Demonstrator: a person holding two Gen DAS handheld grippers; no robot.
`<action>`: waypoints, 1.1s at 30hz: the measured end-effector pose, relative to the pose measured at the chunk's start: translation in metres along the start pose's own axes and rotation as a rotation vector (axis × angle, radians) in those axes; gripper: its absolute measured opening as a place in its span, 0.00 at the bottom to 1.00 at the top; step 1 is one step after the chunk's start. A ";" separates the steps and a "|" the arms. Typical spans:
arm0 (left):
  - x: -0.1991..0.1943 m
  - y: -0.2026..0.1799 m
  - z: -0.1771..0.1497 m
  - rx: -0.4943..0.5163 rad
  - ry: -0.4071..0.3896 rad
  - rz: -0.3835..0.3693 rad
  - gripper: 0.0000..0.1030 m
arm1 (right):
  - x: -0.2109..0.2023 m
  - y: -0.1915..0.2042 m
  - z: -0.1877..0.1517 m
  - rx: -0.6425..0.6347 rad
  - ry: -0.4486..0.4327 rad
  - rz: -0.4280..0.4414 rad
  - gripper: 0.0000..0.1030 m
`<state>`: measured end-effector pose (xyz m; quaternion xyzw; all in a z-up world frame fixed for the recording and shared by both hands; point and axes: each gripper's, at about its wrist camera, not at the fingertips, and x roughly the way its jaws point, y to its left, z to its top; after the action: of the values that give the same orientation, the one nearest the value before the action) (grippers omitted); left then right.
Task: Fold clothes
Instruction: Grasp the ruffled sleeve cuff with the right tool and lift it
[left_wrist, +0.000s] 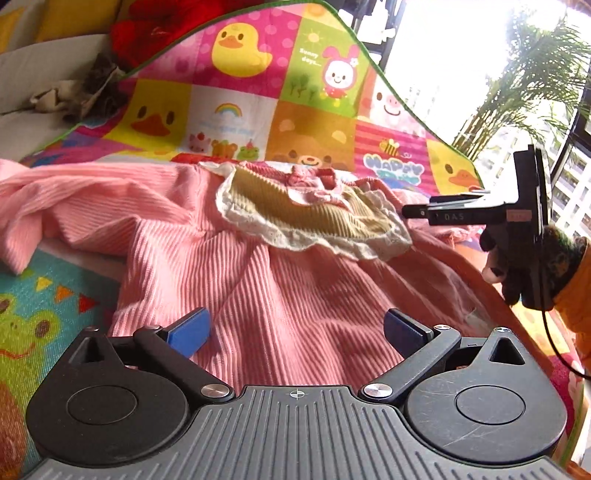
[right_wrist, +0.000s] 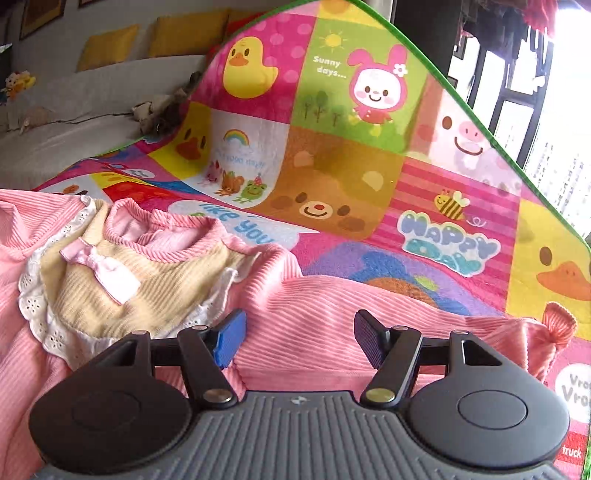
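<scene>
A pink ribbed child's garment (left_wrist: 258, 280) with a cream lace-edged bib (left_wrist: 314, 218) and a pink bow lies spread front-up on a colourful play mat (left_wrist: 240, 110). My left gripper (left_wrist: 295, 332) is open, hovering over the garment's lower body with nothing between its blue pads. My right gripper (right_wrist: 295, 339) is open over the garment's right shoulder and sleeve (right_wrist: 369, 295), next to the bib (right_wrist: 122, 288). The right gripper also shows from the side in the left wrist view (left_wrist: 417, 212), just right of the bib.
The mat's far part (right_wrist: 332, 110) curls up against a grey sofa (right_wrist: 74, 110) with yellow cushions. Small toys lie on the sofa. A window and a palm plant (left_wrist: 517, 92) are at the right. A sleeve (left_wrist: 37, 206) stretches left.
</scene>
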<state>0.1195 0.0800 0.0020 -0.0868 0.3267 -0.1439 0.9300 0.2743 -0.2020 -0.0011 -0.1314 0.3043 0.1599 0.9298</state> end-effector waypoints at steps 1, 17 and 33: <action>-0.003 -0.001 0.009 0.014 -0.020 -0.002 0.99 | -0.003 -0.004 -0.002 0.002 -0.013 -0.011 0.64; 0.061 0.036 0.035 -0.161 -0.104 -0.018 0.99 | -0.019 -0.171 -0.051 0.491 -0.016 -0.293 0.65; 0.062 0.051 0.035 -0.228 -0.110 0.069 0.99 | -0.049 -0.167 -0.035 0.416 -0.150 -0.333 0.07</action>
<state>0.1988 0.1100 -0.0201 -0.1884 0.2923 -0.0686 0.9351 0.2816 -0.3768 0.0260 0.0266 0.2352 -0.0519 0.9702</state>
